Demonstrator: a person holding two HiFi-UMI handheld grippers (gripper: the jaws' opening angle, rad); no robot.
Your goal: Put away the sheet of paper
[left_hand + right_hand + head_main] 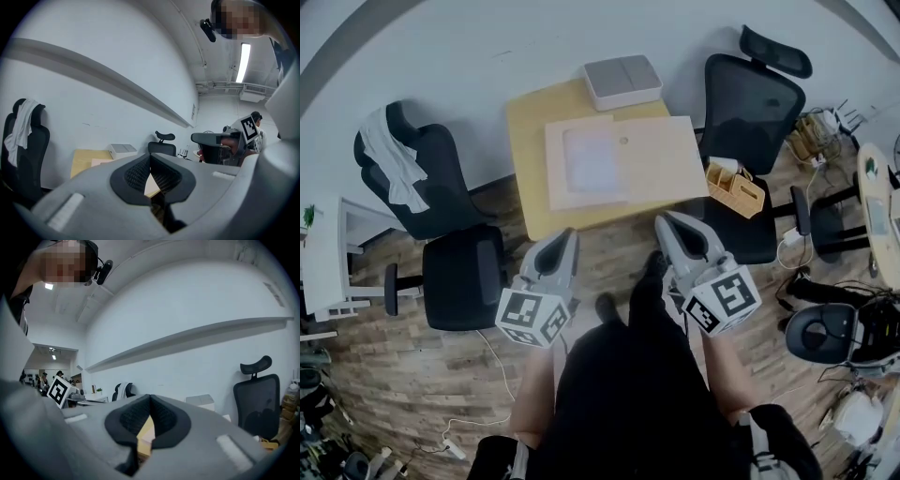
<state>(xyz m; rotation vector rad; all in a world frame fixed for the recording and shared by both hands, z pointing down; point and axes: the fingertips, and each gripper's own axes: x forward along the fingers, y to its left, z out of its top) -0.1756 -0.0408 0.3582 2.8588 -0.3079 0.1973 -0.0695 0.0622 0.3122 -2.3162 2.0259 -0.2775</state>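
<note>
A pale sheet of paper (586,161) lies flat on a small yellow table (525,122), overlapping a larger beige folder or board (656,155). Both grippers hang in front of the table's near edge, above the floor and short of the paper. My left gripper (567,236) points at the table's front left, its jaws closed tip to tip with nothing between them (150,157). To its right, my right gripper (664,221) is likewise shut and empty (150,397). Part of the table top (84,159) shows past the left jaws.
A grey flat box (622,82) sits at the table's far edge against the white wall. A black office chair with a white cloth (394,164) stands left; another black chair (750,103) stands right, carrying a wooden organiser (734,187). Cables cross the wooden floor.
</note>
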